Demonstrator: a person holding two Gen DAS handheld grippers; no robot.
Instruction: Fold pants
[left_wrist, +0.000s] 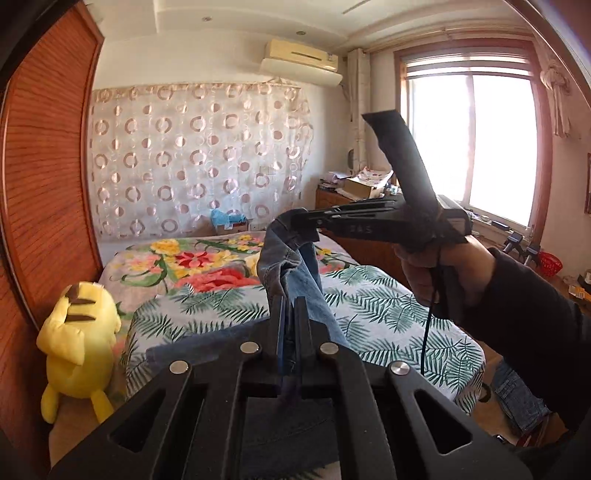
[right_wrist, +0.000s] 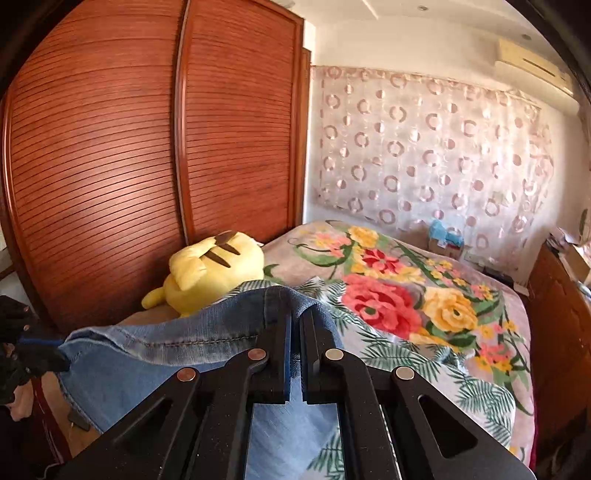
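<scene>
1. Bed (left_wrist: 388, 306): the leaf-print and floral surface ahead of my tongs lies open.
2. Yellow plush toy (left_wrist: 79, 336): blocks the bed's left edge, against the wooden wardrobe doors (right_wrist: 147, 147).
3. Jeans (right_wrist: 177, 343): hang between my left tongs (left_wrist: 290, 306) and right tongs (right_wrist: 295, 321), barring that gap.

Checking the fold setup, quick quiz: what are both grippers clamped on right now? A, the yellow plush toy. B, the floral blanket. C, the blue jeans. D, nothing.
C: the left gripper and the right gripper are each shut on the blue jeans, lifted above the bed.
</scene>
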